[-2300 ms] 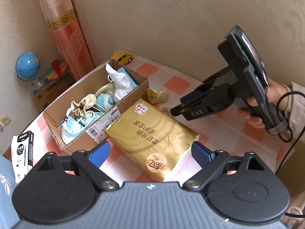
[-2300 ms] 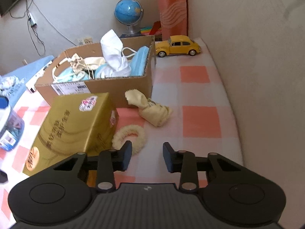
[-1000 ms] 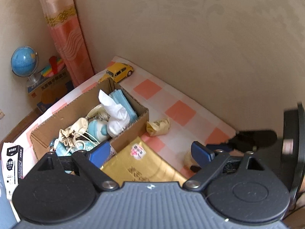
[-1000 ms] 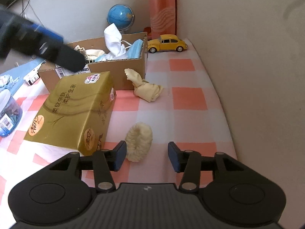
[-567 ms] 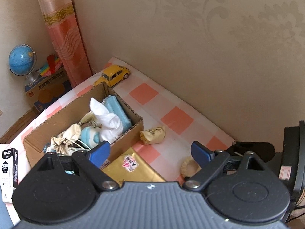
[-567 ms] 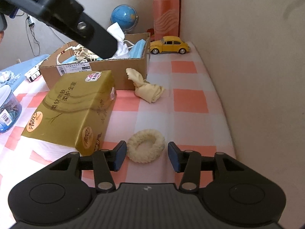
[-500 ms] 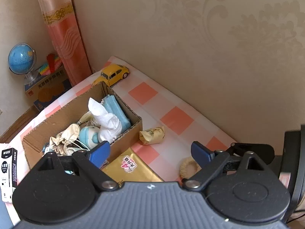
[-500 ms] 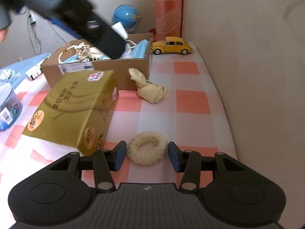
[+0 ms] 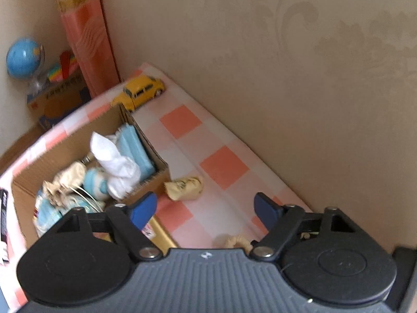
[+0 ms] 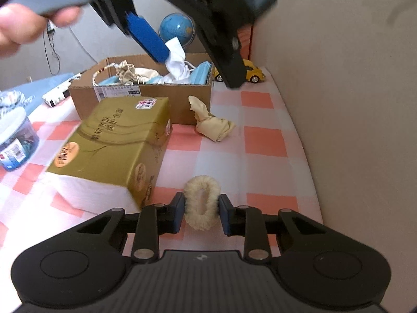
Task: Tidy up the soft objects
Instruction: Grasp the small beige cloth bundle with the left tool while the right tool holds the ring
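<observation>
My right gripper (image 10: pixel 202 212) is shut on a cream fluffy scrunchie (image 10: pixel 201 204), squeezed into an oval just above the checked cloth. The scrunchie's edge also shows in the left wrist view (image 9: pixel 235 242). A cream cloth pouch (image 10: pixel 213 124) lies by the corner of a cardboard box (image 10: pixel 146 92) that holds blue masks, white tissue and drawstring bags. My left gripper (image 9: pixel 206 206) is open and empty, high above the table, over the pouch (image 9: pixel 185 187) and the box (image 9: pixel 78 140). It shows large at the top of the right wrist view (image 10: pixel 182 18).
A gold tissue pack (image 10: pixel 117 140) lies left of the scrunchie. A yellow toy car (image 10: pixel 250 74) stands by the wall behind the box. A clear jar (image 10: pixel 15 140) is at far left. A globe (image 9: pixel 23 58) and a patterned roll stand in the corner.
My right gripper has closed on the scrunchie, squeezing it narrow. My left gripper has risen and moved right, over the right gripper.
</observation>
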The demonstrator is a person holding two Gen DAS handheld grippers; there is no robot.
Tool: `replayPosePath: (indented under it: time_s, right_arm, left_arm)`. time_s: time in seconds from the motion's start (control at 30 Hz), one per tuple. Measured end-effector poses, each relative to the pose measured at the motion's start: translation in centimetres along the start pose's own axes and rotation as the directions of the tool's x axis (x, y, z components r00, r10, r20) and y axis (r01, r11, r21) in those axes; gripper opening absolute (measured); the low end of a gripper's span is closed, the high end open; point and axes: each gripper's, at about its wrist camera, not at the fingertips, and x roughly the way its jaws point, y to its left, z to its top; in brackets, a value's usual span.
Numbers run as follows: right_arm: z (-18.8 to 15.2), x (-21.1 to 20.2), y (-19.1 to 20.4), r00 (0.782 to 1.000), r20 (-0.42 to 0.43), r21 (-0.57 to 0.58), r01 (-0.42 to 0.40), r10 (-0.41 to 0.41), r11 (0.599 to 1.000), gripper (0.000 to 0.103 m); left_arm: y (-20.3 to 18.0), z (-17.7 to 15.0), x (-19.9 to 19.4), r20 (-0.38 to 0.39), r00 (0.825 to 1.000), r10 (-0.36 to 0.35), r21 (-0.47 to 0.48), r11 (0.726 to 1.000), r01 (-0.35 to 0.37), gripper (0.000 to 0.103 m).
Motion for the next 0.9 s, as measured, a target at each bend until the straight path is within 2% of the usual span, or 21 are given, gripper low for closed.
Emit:
replayPosePath:
  time_s: [0.1, 0.17, 0.4, 0.47, 0.6, 0.67, 0.8, 0.9]
  right_arm:
    - [-0.5, -1.2, -0.2, 1.0, 0.017, 0.025, 0.001, -0.001, 1.0, 0.033]
    - [-0.8, -1.8, -0.4, 1.0, 0.029, 0.043, 0.0, -0.001, 0.999, 0.033]
    - [-1.2, -3.4, -0.5, 0.998, 0.063, 0.067, -0.011, 0.006, 0.998, 0.033]
    - [-1.2, -3.5, -0.5, 0.998, 0.069, 0.07, -0.011, 0.007, 0.997, 0.033]
    - [-1.1, -3.7, -0.8, 0.997, 0.076, 0.077, -0.019, 0.014, 0.997, 0.033]
    - [-1.1, -3.8, -0.8, 0.997, 0.077, 0.075, -0.019, 0.013, 0.997, 0.034]
    - [-1.1, -3.9, -0.8, 0.997, 0.081, 0.073, -0.023, 0.017, 0.997, 0.034]
    - [-1.3, -4.0, -0.9, 0.997, 0.079, 0.073, -0.023, 0.018, 0.997, 0.034]
  left_arm:
    - [-0.5, 0.5, 1.2, -0.042, 0.999, 0.001, -0.035, 0.999, -0.002, 0.077]
    - [-0.6, 0.8, 2.2, -0.066, 0.997, 0.033, -0.055, 0.998, -0.037, 0.071]
    - [0.3, 1.3, 5.7, -0.139, 0.985, 0.105, -0.13, 0.984, -0.123, 0.063]
    - [0.4, 1.4, 6.5, -0.154, 0.983, 0.104, -0.141, 0.982, -0.126, 0.062]
    - [0.1, 1.6, 7.9, -0.169, 0.976, 0.137, -0.13, 0.979, -0.16, 0.061]
    - [0.0, 1.6, 8.4, -0.172, 0.975, 0.143, -0.128, 0.978, -0.166, 0.055]
    - [0.0, 1.8, 9.1, -0.178, 0.973, 0.144, -0.134, 0.977, -0.169, 0.055]
    - [0.0, 1.8, 9.6, -0.178, 0.972, 0.151, -0.129, 0.976, -0.175, 0.044]
